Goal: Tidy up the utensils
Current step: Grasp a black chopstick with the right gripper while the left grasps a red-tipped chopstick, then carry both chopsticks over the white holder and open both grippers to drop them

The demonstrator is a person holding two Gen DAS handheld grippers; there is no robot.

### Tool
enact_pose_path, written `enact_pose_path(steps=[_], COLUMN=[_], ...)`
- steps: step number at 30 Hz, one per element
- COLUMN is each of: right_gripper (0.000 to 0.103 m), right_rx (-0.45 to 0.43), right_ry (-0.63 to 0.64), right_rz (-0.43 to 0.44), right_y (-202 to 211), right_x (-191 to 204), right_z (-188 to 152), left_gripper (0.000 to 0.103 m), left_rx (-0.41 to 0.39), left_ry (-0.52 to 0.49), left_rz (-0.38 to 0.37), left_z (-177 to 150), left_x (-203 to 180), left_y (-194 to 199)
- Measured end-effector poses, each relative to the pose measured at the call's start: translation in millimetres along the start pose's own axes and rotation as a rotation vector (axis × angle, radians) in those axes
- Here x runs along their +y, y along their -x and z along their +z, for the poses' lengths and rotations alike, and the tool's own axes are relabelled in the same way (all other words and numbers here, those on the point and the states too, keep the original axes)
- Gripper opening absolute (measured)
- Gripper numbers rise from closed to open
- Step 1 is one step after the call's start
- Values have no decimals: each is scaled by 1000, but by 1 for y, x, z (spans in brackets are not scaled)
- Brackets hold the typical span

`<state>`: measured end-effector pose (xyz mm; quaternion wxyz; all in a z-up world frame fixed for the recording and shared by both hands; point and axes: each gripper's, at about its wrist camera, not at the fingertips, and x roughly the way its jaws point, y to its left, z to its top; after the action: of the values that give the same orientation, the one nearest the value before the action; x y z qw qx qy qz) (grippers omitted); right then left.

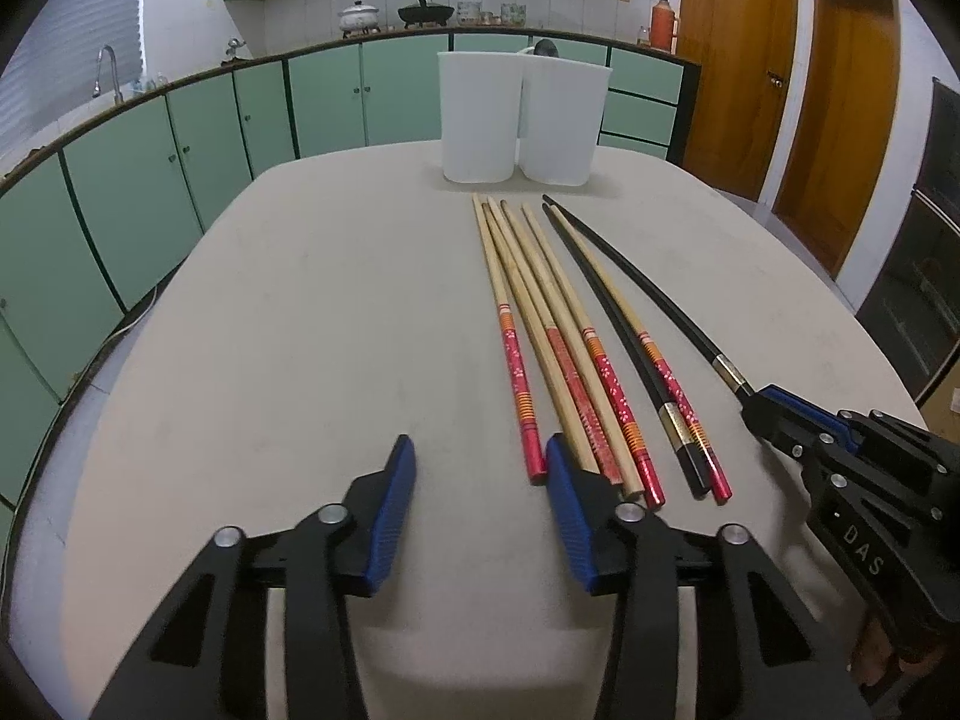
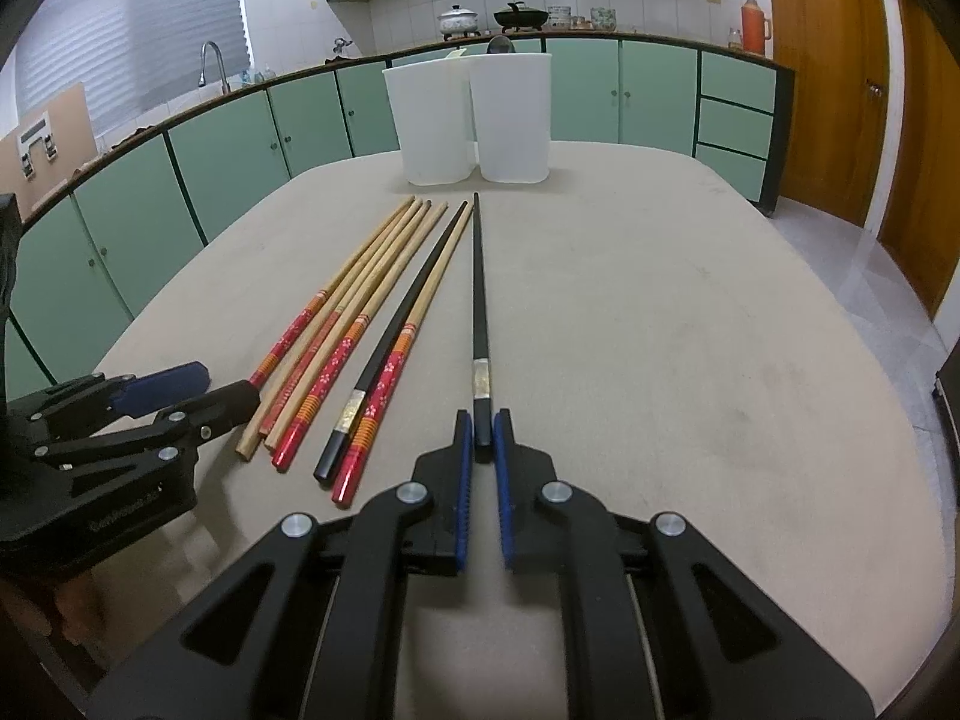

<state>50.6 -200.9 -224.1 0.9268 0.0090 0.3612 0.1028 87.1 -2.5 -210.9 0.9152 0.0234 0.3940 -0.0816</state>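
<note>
While lying on the table, black chopstick [image 2: 480,300] sits between right hand-held gripper [image 2: 480,429] fingers.

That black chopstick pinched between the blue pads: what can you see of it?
The black chopstick is slim, dark and glossy, perhaps lacquered, with a pale metallic band near its thick end. It lies straight on the beige table, tip toward the white containers. The right gripper is closed on its thick end, apart from the other chopsticks.

Even, slightly dim indoor light, probably from overhead. Soft faint shadows on desk [image 1: 300,300]. Strong fisheye bending, dark vignette at corners. Centre sharp; far cabinets [image 2: 300,126] slightly soft. No glare.
</note>
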Motion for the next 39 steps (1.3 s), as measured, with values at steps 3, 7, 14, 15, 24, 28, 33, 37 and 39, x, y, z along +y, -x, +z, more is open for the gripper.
enact_pose_path(steps=[3, 7, 14, 15, 24, 28, 33, 37, 39], right_gripper=[9, 6, 6, 6, 6, 6, 6, 6, 6], right_rx=[0, 3, -11, -24, -133, -182, -220, -214, -213], right_ry=[3, 3, -1, 6, 12, 20, 39, 37, 43], right_rz=[1, 6, 14, 14, 37, 51, 81, 119, 133], right_y=[-1, -2, 10, 16, 59, 77, 90, 90, 90], right_x=[1, 0, -4, -5, -16, -21, -27, -32, -34], right_z=[0, 1, 8, 12, 59, 88, 126, 160, 175], left_gripper=[24, 6, 5, 5, 5, 5, 5, 5, 5], left_rx=[-6, -15, -35, -49, -221, -290, -337, -359, -365], left_ry=[0, 1, 15, 11, -14, -20, -19, -8, -2], left_rz=[-13, -27, -30, -27, -26, -40, -57, -79, -88], left_z=[1, 2, 8, 12, 58, 83, 112, 139, 149], left_x=[-3, -8, -2, -2, 9, 11, 17, 24, 27], left_y=[-2, -4, 8, 13, 73, 92, 98, 95, 93])
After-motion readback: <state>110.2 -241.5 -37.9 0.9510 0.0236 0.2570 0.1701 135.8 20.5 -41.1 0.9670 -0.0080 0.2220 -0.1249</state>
